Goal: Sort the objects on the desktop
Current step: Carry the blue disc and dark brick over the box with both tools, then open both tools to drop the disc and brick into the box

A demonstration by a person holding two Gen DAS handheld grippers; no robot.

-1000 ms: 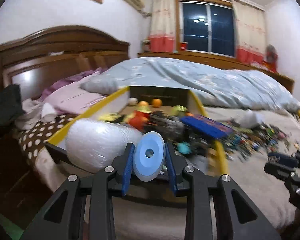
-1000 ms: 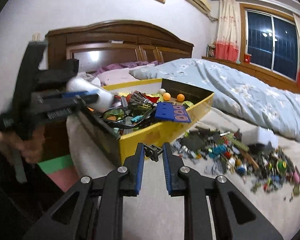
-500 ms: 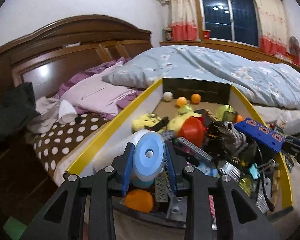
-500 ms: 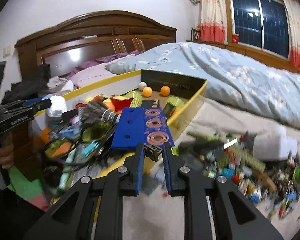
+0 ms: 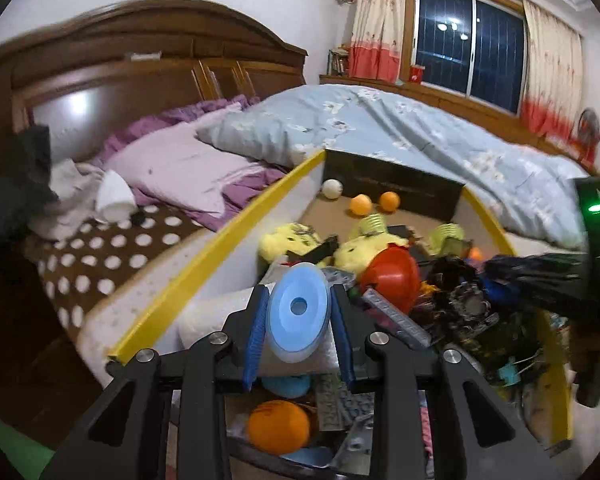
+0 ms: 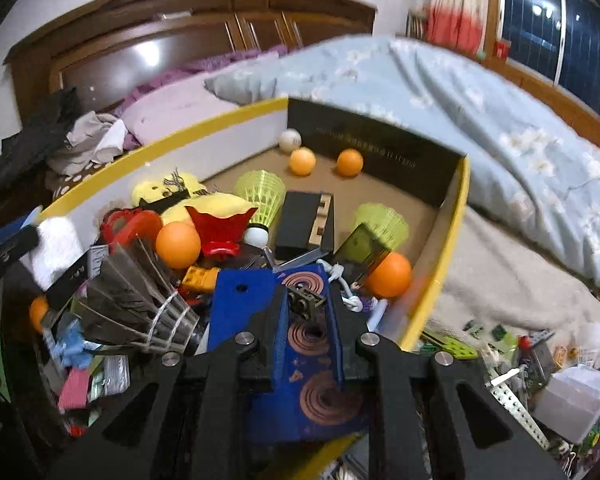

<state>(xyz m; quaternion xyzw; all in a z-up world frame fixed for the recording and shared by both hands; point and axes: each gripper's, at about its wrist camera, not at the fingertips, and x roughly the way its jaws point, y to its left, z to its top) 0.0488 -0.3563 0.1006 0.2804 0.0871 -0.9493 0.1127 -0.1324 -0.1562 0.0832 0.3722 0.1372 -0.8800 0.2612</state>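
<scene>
My left gripper (image 5: 299,309) is shut on a light blue disc (image 5: 298,307) with a centre hole, held over the near end of the yellow-rimmed box (image 5: 216,242). My right gripper (image 6: 306,300) is shut on a small dark brick piece (image 6: 305,299), held above a blue board with copper rings (image 6: 300,344) inside the same box (image 6: 458,216). The box holds orange balls (image 6: 178,245), yellow shuttlecocks (image 6: 262,192), a yellow plush (image 5: 288,238), a red cup (image 5: 392,278) and a white roll (image 5: 216,316). The right gripper's body shows blurred at the right of the left wrist view (image 5: 548,276).
The box sits on a bed with a blue quilt (image 5: 400,132), pink pillows (image 5: 172,160) and a wooden headboard (image 5: 140,64). A pile of small loose parts (image 6: 520,360) lies on the bed to the right of the box. A dotted brown cloth (image 5: 100,248) lies left.
Both grippers have moved forward over the box with their pieces still held. The right one went from outside the box's front wall to above the blue board.
</scene>
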